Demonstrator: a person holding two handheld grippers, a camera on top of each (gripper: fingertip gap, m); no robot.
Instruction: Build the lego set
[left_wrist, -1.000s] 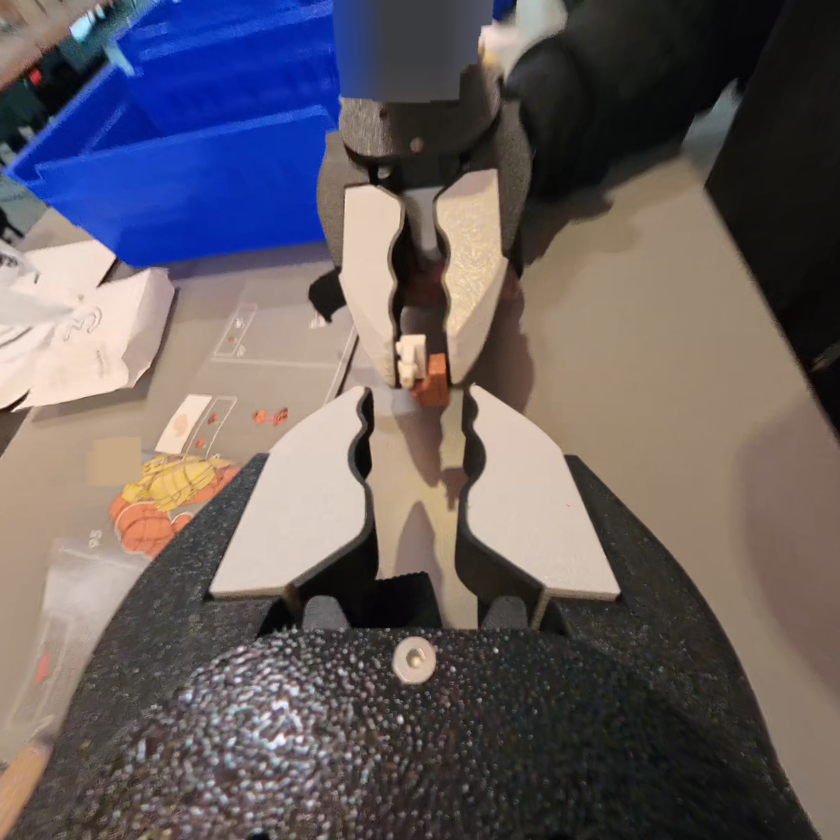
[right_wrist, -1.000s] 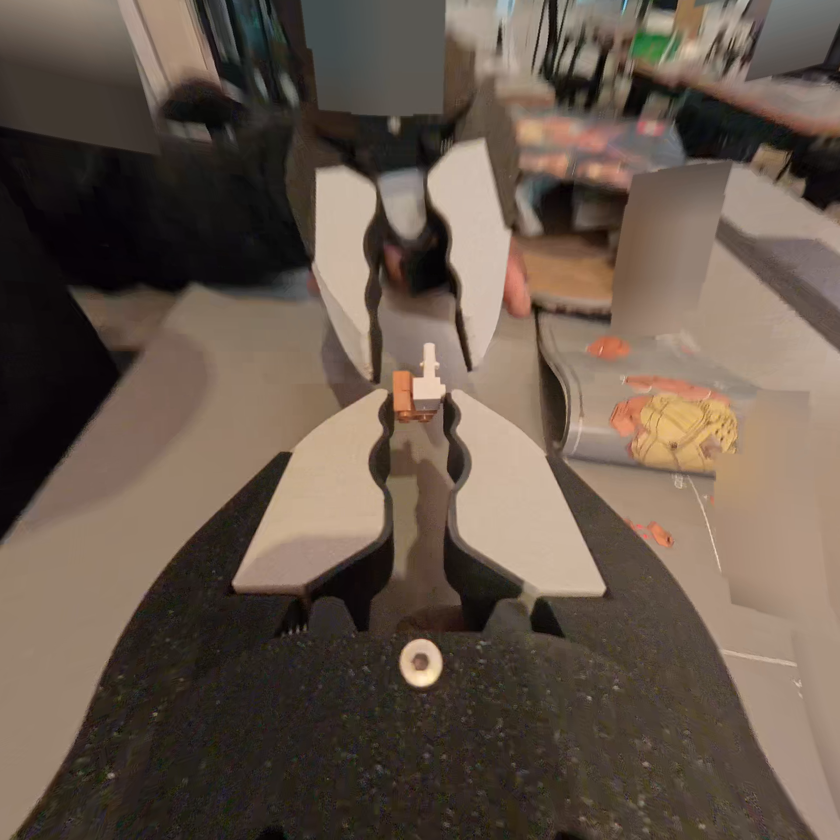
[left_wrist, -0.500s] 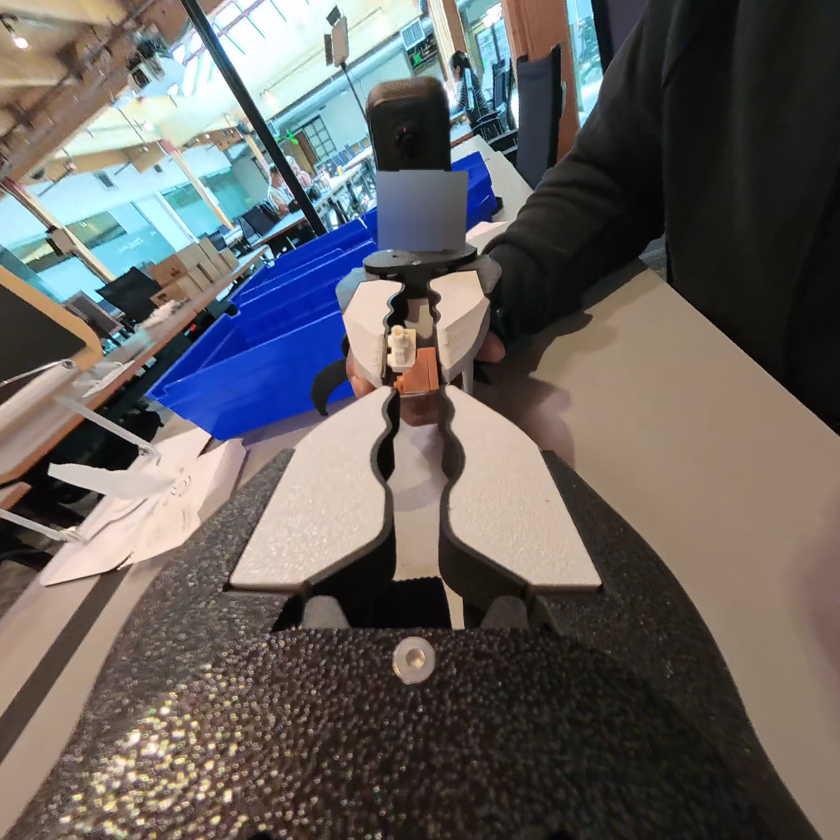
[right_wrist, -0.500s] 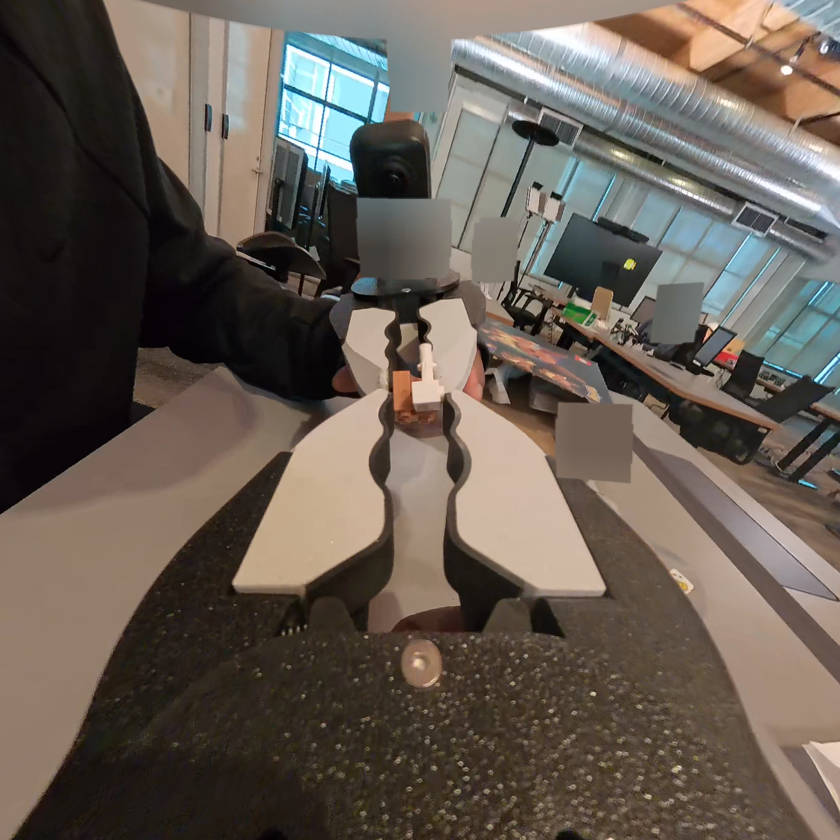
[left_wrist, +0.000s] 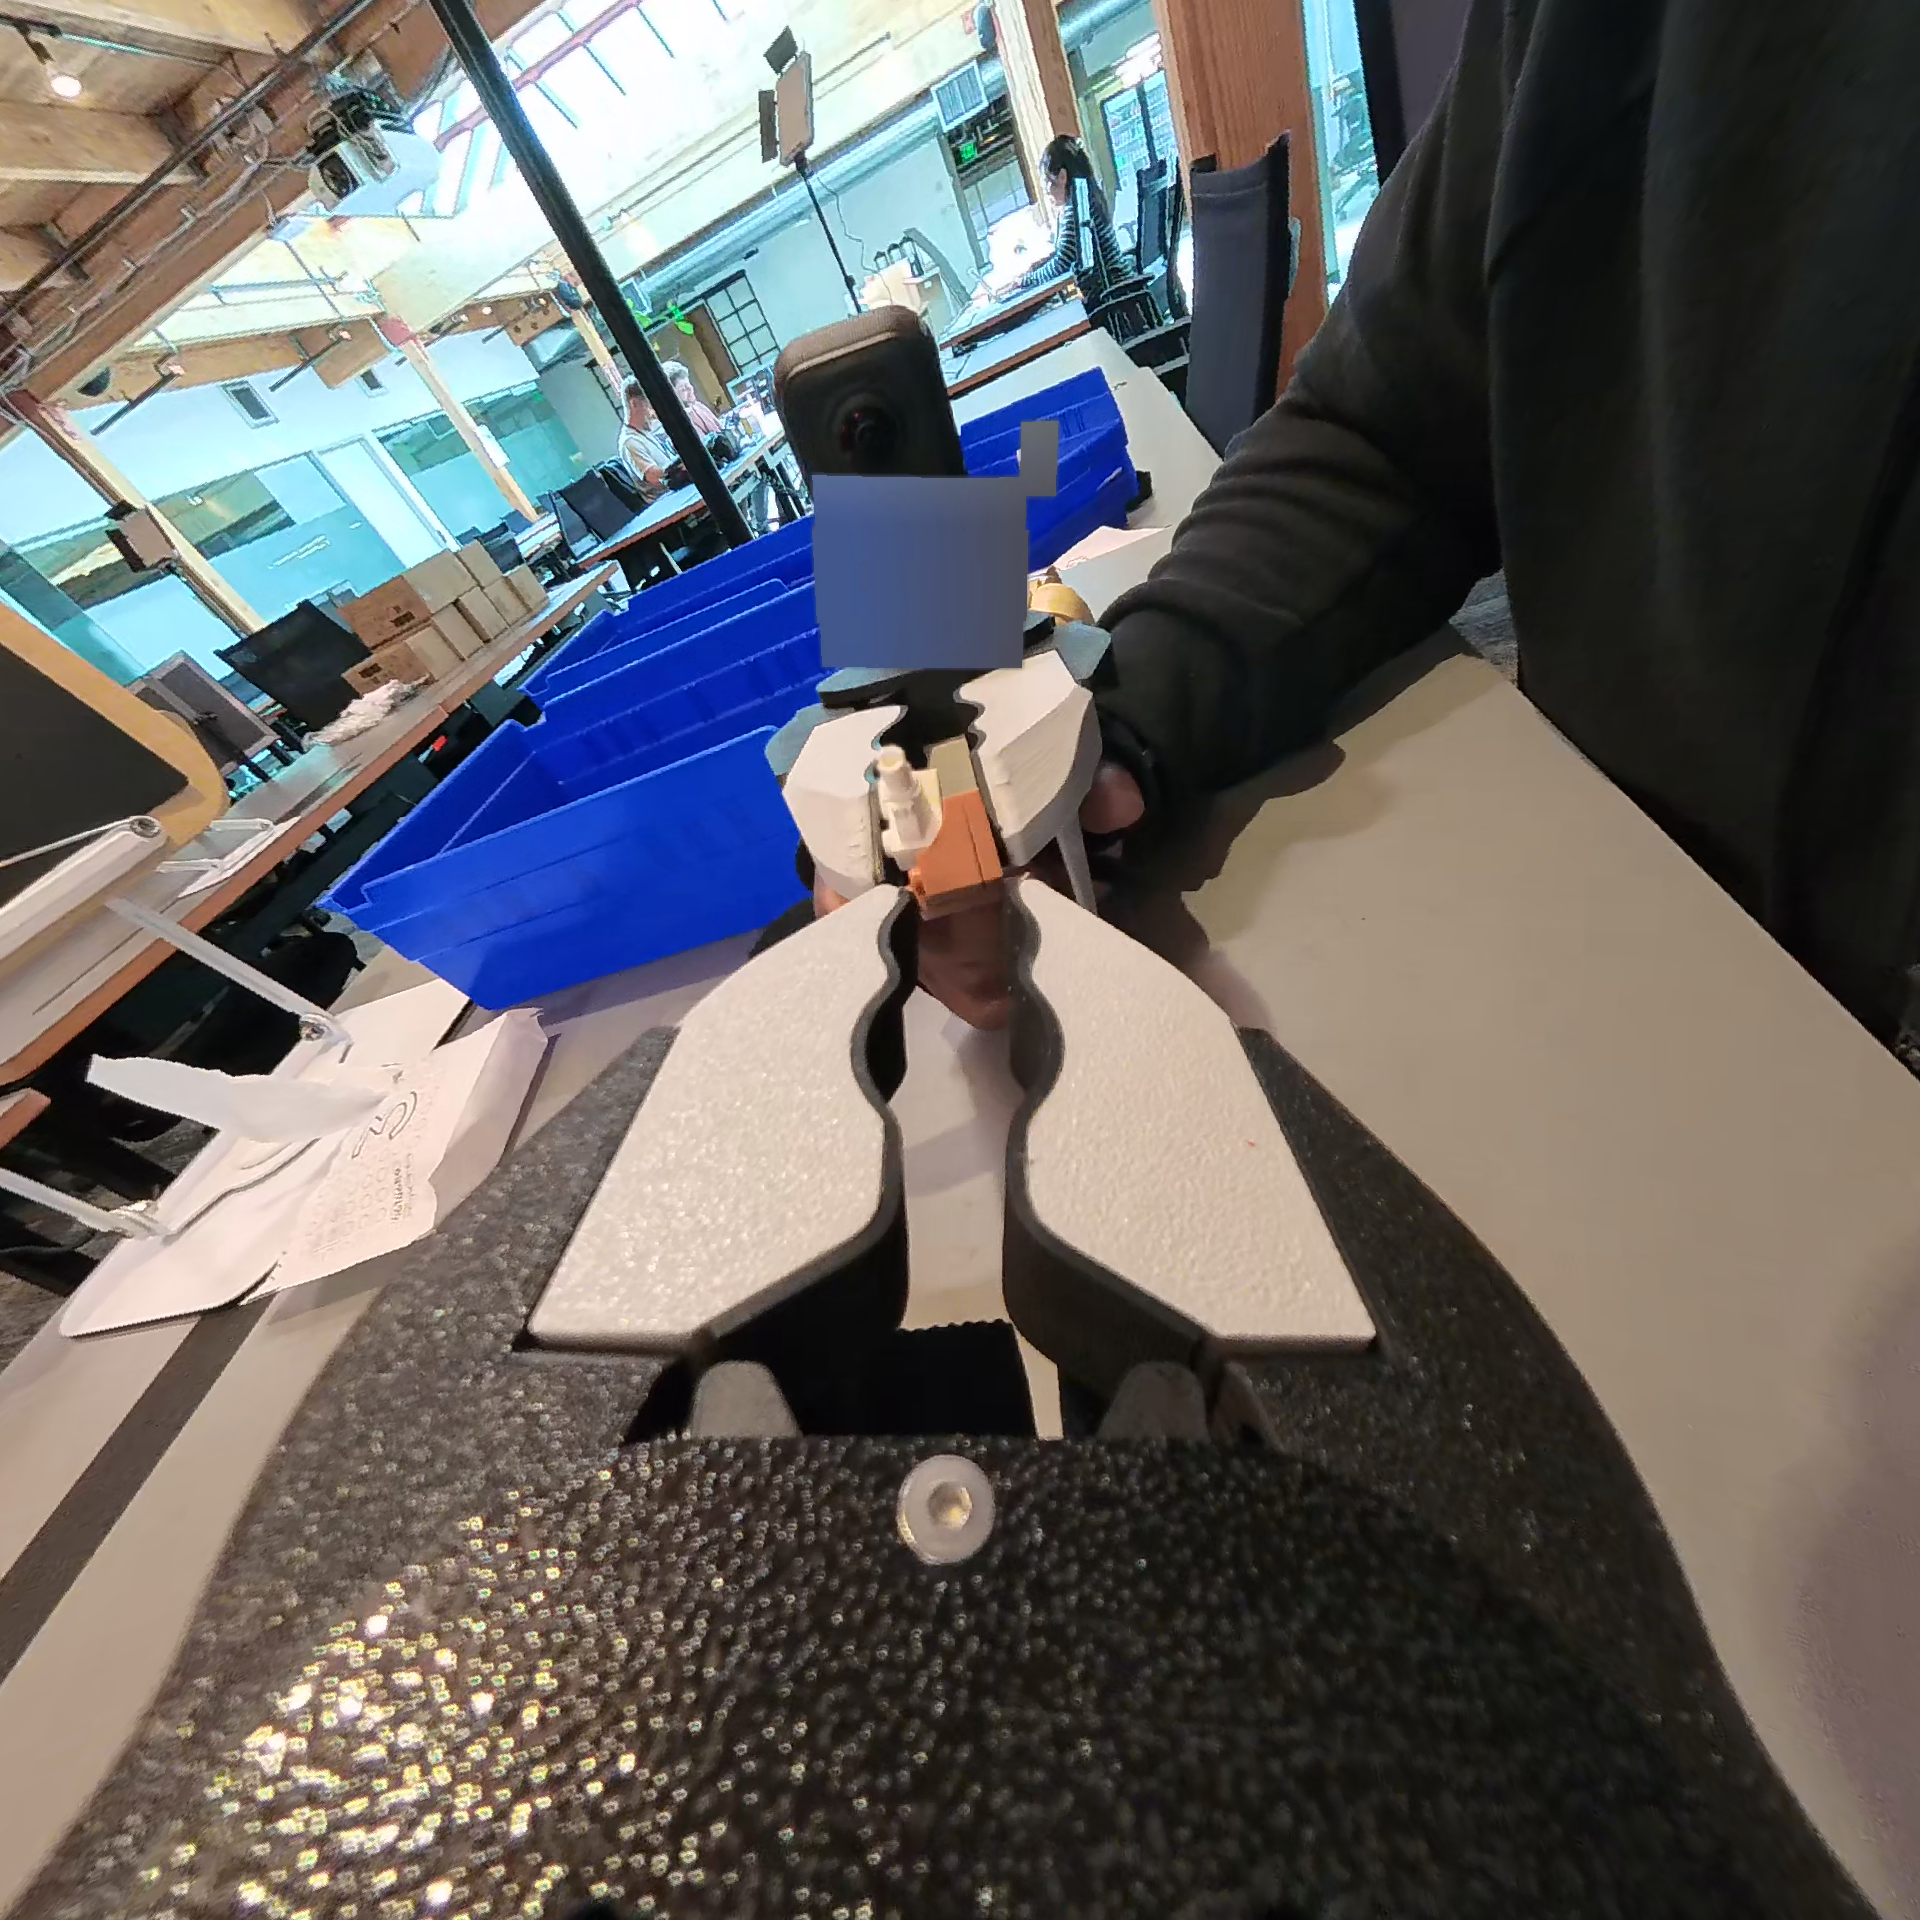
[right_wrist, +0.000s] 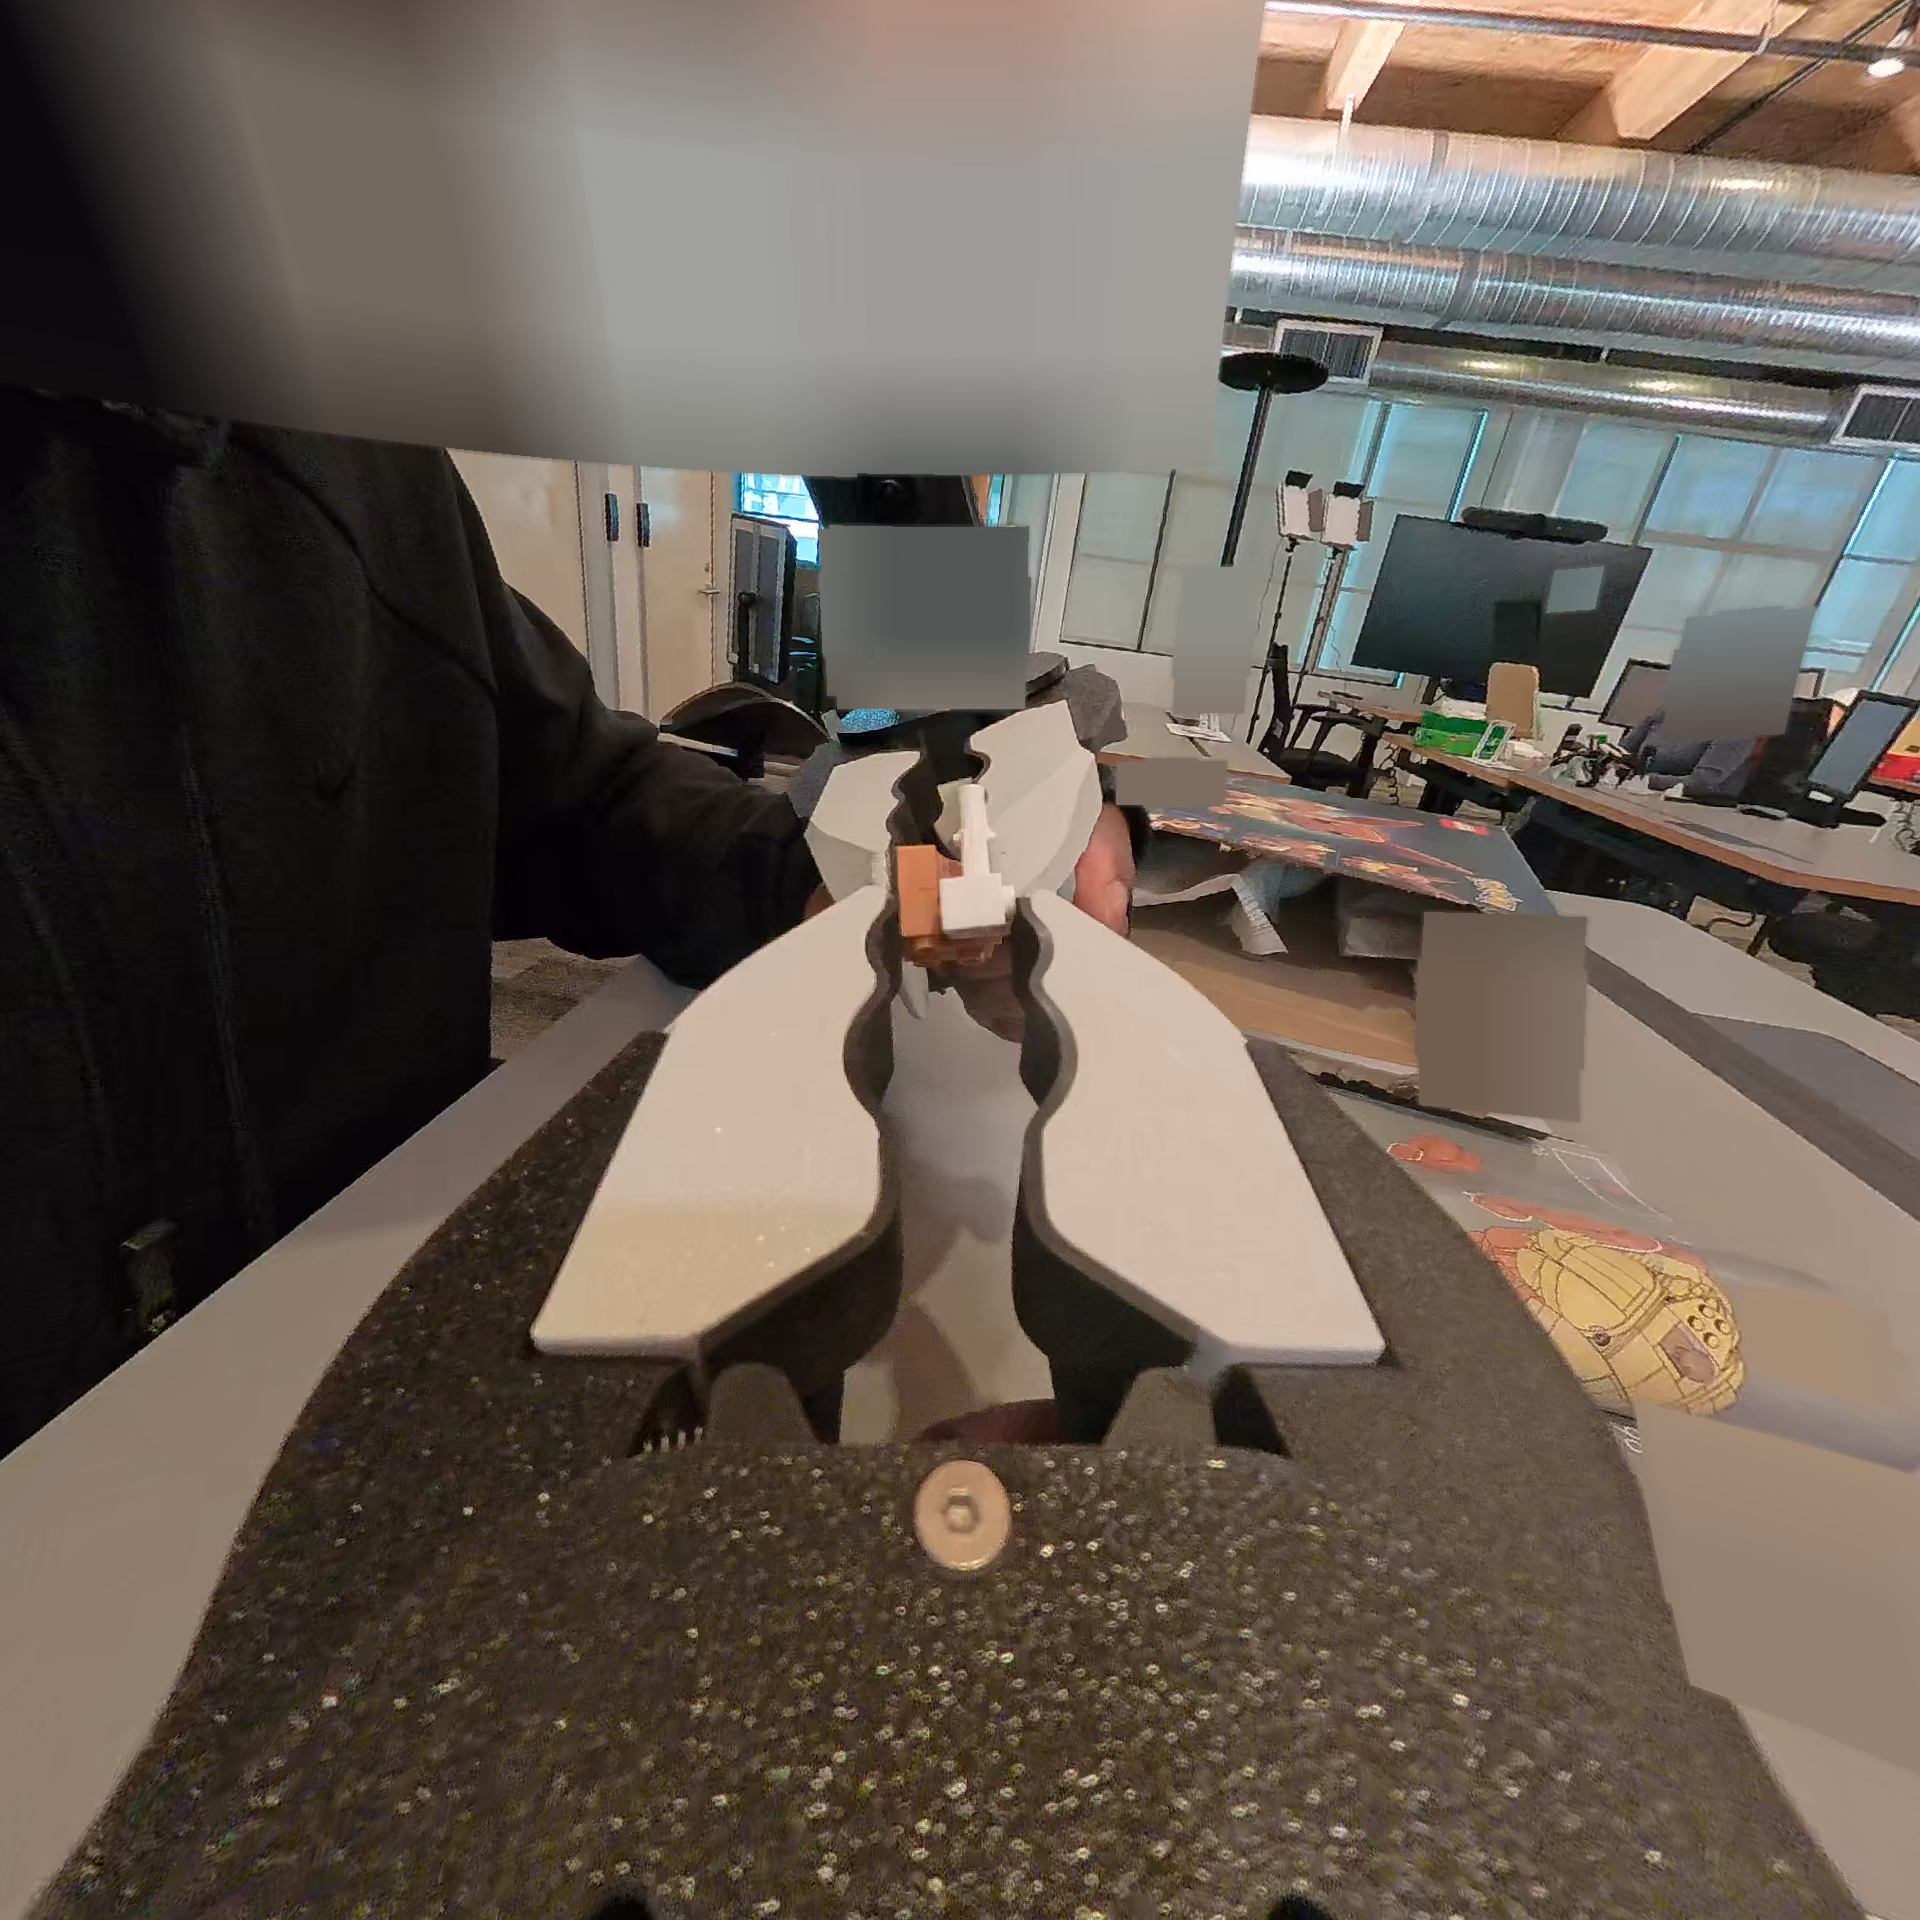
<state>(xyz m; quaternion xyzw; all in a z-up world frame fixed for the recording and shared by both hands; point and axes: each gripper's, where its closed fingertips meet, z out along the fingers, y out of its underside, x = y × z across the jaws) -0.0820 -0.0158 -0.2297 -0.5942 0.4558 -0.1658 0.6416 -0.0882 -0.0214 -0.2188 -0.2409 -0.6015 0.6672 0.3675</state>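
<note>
Together, both hand-held grippers (left_wrist: 951, 894) (right_wrist: 951, 914) clamped on one small orange-and-white brick assembly (left_wrist: 940, 831).

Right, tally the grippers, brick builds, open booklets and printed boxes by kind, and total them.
Grippers: 2, the left gripper and the right gripper, both closed on the brick build
Brick build: 1
Open booklet: 1
Printed box: 1
Total: 5

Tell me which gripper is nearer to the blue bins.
Right. The right gripper is just beside the blue bins; the left gripper faces it from farther away.
</note>
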